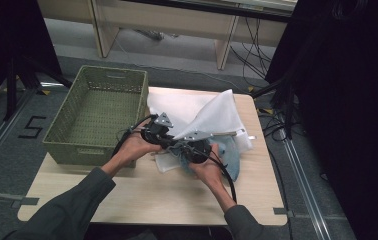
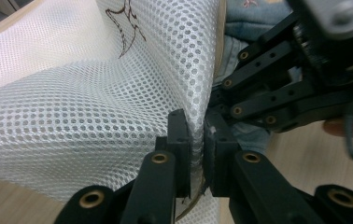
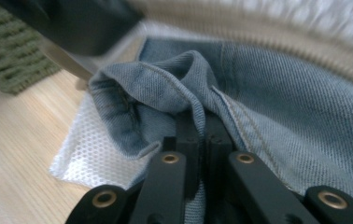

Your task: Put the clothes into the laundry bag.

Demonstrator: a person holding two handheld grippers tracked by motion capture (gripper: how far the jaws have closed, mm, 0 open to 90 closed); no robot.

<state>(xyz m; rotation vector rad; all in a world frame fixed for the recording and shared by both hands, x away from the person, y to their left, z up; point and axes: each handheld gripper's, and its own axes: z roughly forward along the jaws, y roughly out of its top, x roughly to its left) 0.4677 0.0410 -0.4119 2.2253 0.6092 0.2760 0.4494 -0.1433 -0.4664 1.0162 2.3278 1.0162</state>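
On the worktop (image 1: 142, 195), just right of a green woven basket (image 1: 97, 112), lies a white mesh laundry bag (image 1: 212, 117) with a blue denim garment (image 3: 277, 98) at its opening. The left gripper (image 2: 197, 140) has its jaws clenched on the edge of the mesh bag, lifting that edge into a peak. The right gripper (image 3: 201, 135), close beside it, has its jaws pinched on a fold of the denim, which lies partly over the bag's lower mesh layer.
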